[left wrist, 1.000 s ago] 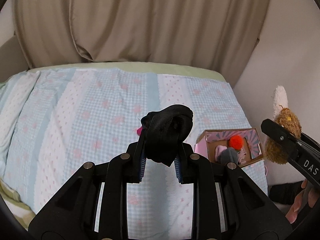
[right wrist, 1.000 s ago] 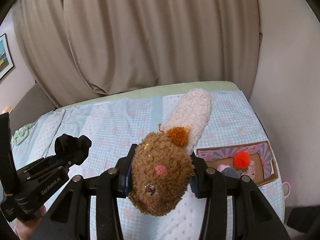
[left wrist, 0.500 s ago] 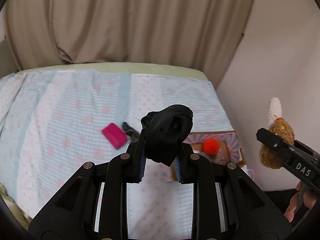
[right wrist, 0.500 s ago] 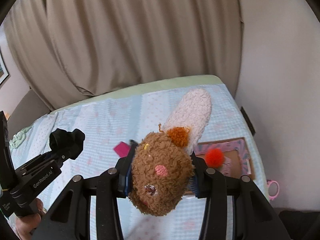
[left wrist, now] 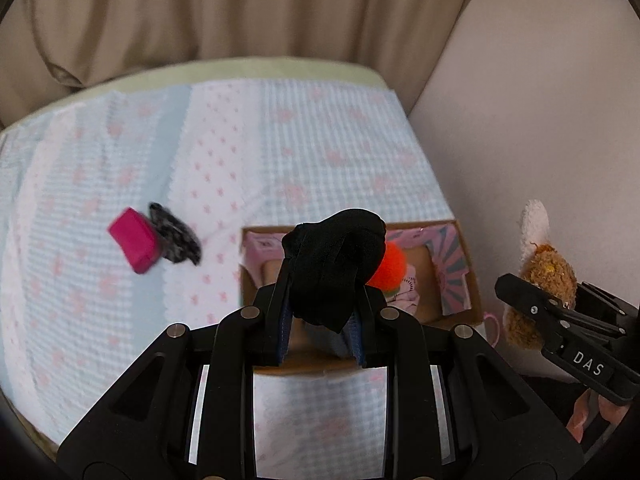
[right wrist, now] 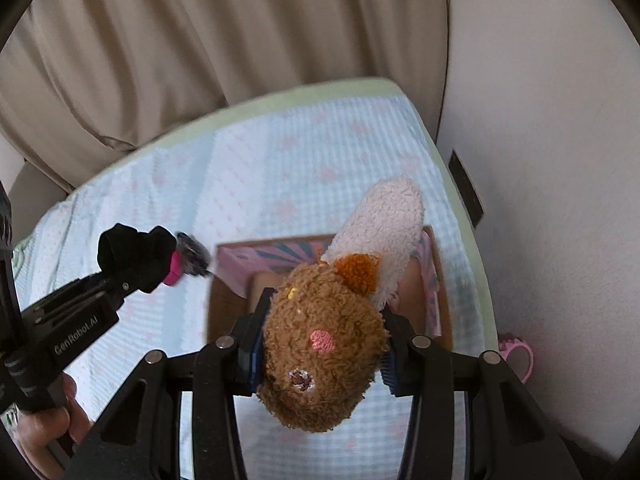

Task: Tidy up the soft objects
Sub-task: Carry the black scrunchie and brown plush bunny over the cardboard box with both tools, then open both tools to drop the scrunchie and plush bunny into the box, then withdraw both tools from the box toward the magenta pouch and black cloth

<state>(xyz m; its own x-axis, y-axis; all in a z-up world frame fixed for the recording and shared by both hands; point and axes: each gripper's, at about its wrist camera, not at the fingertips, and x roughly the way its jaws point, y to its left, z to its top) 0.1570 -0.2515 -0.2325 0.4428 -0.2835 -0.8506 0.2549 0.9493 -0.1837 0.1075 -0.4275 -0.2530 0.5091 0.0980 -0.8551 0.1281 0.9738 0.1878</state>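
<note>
Above the cardboard box (left wrist: 474, 280) on the bed, a bundled black sock (left wrist: 334, 264) is held clamped in the left gripper (left wrist: 320, 332), whose jaws are pinched tight on the cloth. A brown plush toy (right wrist: 320, 344) with a pale fleecy part (right wrist: 382, 224) is squeezed between the jaws of the right gripper (right wrist: 320, 360), just over the same box (right wrist: 216, 304) in the right wrist view.

A second ago the box was seen off to the right of the sock and well ahead of both grippers; now it is spread directly beneath both loads, so both hands have been carried across the bedspread (left wrist: 280, 140) and lowered toward it. Neither grip has been altered meanwhile.

Inside the box an orange pompom (left wrist: 390, 266) and some pale fabric are already lodged, beside the sock as framed. To the left of the box a magenta block (left wrist: 134, 240) and a dark speckled piece of cloth (left wrist: 176, 238) are left lying on the bedspread. It is judged that release of both items into the box is close, and that those two pieces would be collected afterwards.
</note>
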